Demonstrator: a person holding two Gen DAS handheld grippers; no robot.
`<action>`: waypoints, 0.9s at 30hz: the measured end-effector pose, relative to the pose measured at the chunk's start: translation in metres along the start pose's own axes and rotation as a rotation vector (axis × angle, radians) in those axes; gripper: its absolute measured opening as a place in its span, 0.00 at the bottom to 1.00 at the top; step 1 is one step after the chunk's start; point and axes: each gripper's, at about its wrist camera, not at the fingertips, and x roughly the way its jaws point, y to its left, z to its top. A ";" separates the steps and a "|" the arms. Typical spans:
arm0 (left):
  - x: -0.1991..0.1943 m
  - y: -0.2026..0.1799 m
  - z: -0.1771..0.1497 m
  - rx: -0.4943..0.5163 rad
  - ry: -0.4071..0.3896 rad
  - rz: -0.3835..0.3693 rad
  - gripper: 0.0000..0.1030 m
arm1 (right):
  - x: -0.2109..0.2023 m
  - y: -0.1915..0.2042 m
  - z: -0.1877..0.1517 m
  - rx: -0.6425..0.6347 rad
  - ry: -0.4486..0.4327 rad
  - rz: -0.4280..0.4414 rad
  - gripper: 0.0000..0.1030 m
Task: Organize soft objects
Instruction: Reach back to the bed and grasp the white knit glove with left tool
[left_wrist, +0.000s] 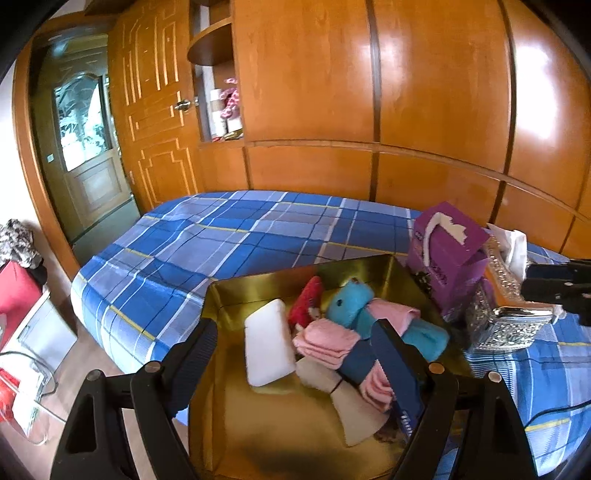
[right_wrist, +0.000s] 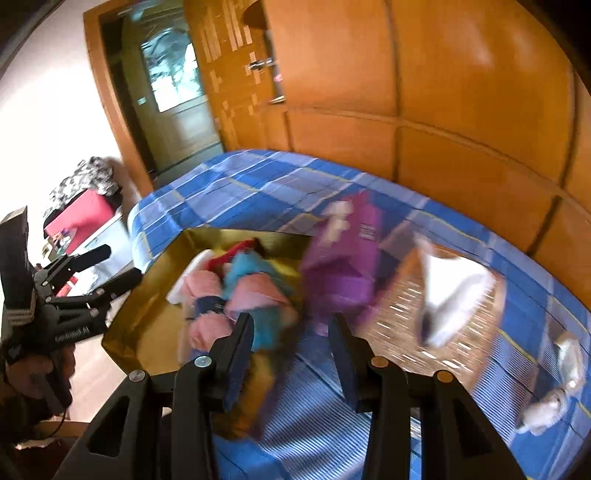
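Wood-panelled wardrobes (left_wrist: 443, 92) back a bed (left_wrist: 221, 236) under a blue plaid sheet, with a door (left_wrist: 85, 147) at ten o'clock. On the bed sits a gold tray (left_wrist: 280, 424) holding the soft things – a white pad (left_wrist: 267, 347), a red toy (left_wrist: 306, 301), a turquoise plush (left_wrist: 349, 302) and pink cloths (left_wrist: 325, 341) heaped at its centre. At two o'clock from the tray stands a purple tissue box (left_wrist: 447, 254), with a silvery box (left_wrist: 506, 328) just beside it. The left hand-held gripper (left_wrist: 295, 347) hovers over the tray, jaws wide apart and empty. In the blurred right view, the right hand-held gripper (right_wrist: 291, 328) hangs by the tray's near right edge – jaws partly apart, nothing between them.
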 end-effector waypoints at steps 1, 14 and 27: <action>0.000 -0.003 0.001 0.007 -0.002 -0.010 0.83 | -0.009 -0.009 -0.006 0.016 -0.007 -0.023 0.41; -0.023 -0.091 0.033 0.184 -0.088 -0.233 0.83 | -0.107 -0.137 -0.111 0.405 -0.089 -0.405 0.41; -0.030 -0.254 0.052 0.409 -0.051 -0.528 0.83 | -0.122 -0.206 -0.228 0.805 0.031 -0.621 0.41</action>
